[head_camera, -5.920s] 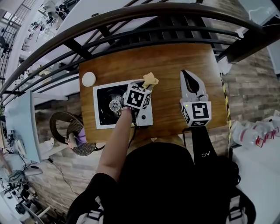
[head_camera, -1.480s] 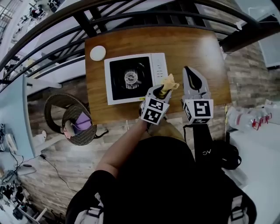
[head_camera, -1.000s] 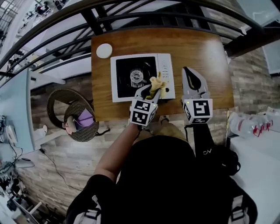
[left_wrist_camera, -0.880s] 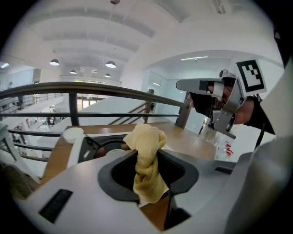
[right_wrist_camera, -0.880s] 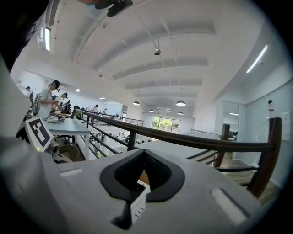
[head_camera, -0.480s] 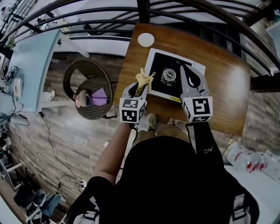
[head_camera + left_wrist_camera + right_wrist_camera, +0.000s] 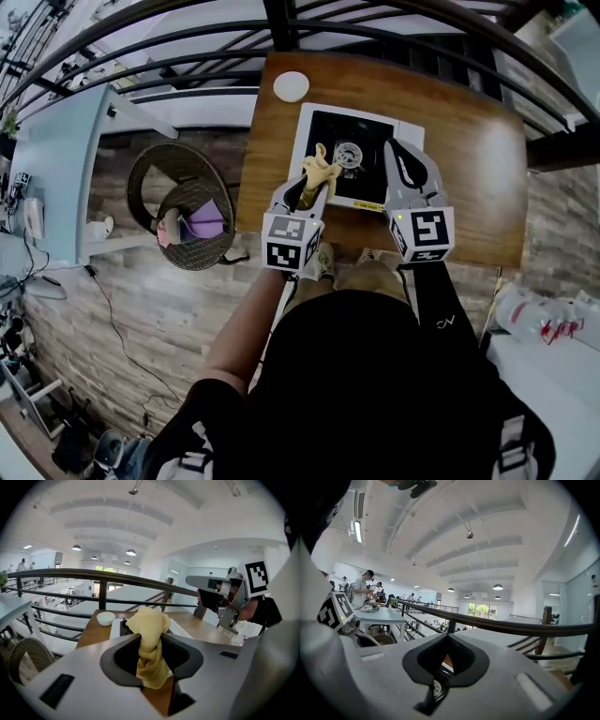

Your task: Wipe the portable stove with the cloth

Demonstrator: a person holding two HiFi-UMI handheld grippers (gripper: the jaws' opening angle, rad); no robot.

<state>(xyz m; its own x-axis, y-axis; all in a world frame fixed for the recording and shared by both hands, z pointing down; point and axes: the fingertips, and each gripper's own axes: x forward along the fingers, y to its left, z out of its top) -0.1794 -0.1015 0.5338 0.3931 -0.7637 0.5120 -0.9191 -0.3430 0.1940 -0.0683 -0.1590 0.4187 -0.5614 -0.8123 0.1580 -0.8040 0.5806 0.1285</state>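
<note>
Brown rectangular wooden table [image 7: 469, 159], with white-framed, black-topped square portable stove [image 7: 366, 131] on its left half; grey right gripper [image 7: 397, 152] above the stove's right side, jaws closed together on nothing; grey left gripper [image 7: 305, 190] at the stove's near-left edge, clamped on crumpled yellow cloth [image 7: 319, 172] poking out over the black top; small round white dish [image 7: 292, 85] just beyond the stove's far-left corner

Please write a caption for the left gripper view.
Left gripper shut on a yellow cloth, portable stove on the wooden table beyond.
</note>
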